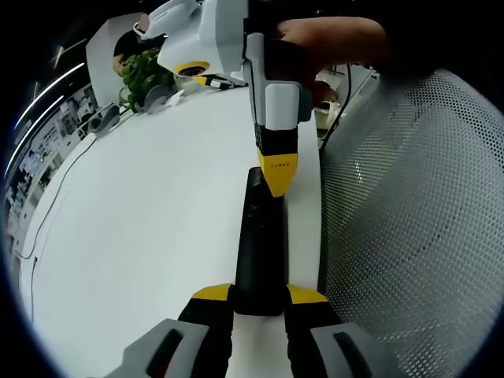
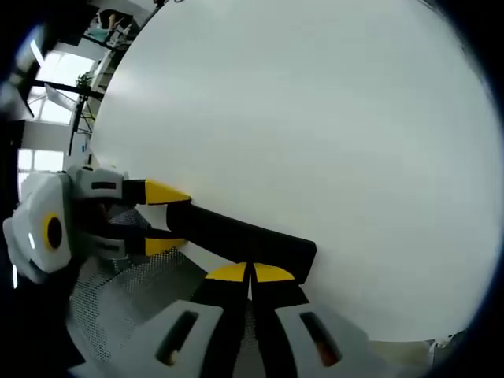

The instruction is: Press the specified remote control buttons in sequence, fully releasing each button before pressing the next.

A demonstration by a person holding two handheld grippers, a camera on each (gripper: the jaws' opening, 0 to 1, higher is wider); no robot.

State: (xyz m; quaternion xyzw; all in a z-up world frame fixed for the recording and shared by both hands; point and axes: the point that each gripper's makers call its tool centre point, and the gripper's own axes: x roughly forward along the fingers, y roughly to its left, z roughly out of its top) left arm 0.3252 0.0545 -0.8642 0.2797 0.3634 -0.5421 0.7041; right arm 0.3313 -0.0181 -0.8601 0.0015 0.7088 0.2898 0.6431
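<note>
A long black remote control [image 1: 258,244] lies on the white table [image 1: 142,236] close to its right edge. My left gripper [image 1: 259,294] is shut on the remote's near end, one yellow tip on each side. From above, my right gripper [image 1: 276,175] comes down with its yellow tips together on the remote's far half. In the right gripper view, my right gripper [image 2: 250,273] is shut, and its tips rest on the top of the remote [image 2: 236,236]. The left gripper [image 2: 161,219] holds the remote's other end. The buttons are hidden.
A grey mesh chair back [image 1: 409,197] stands right beside the table edge. At the far end of the table are a green plant [image 1: 142,75], small objects and a cable [image 1: 335,110]. A person's hand [image 1: 331,39] holds the right gripper.
</note>
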